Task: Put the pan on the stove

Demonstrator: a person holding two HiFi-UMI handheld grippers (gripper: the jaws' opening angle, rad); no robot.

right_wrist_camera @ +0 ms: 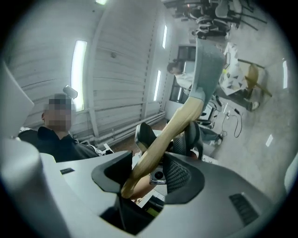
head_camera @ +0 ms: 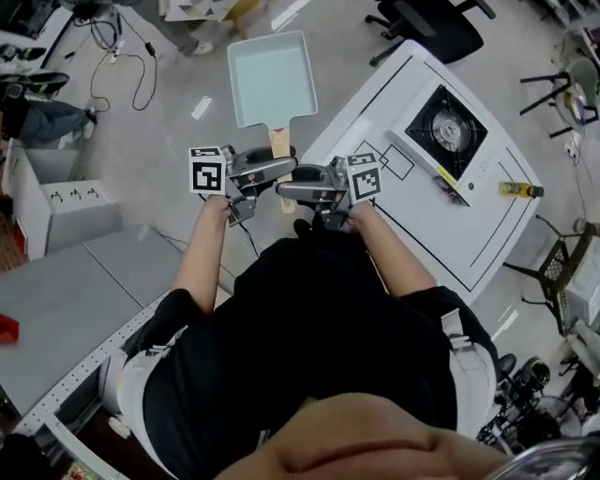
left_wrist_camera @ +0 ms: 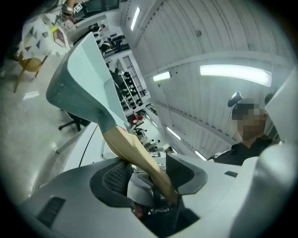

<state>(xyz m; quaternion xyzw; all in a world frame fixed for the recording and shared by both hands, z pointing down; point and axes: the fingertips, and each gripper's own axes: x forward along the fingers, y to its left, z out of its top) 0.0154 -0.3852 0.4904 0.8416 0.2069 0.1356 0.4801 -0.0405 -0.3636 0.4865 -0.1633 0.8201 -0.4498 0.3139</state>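
A pale teal rectangular pan (head_camera: 272, 78) hangs in the air over the floor, left of the white table (head_camera: 403, 211). Its wooden handle (head_camera: 280, 142) points back toward me. The left gripper (head_camera: 284, 168) and the right gripper (head_camera: 284, 191) meet on that handle from either side, both shut on it. In the left gripper view the handle (left_wrist_camera: 139, 155) runs down between the jaws of the left gripper (left_wrist_camera: 149, 174), with the pan (left_wrist_camera: 86, 79) tilted above. The right gripper view shows the handle (right_wrist_camera: 160, 144) in the right gripper (right_wrist_camera: 149, 179). The black-topped portable stove (head_camera: 448, 129) sits on the table's far right part.
A yellow bottle (head_camera: 518, 189) lies near the table's right edge. Black office chairs (head_camera: 441, 23) stand beyond the table. A grey cabinet (head_camera: 70, 211) and cables (head_camera: 122, 56) are on the floor at left. A metal chair (head_camera: 553, 272) stands right of the table.
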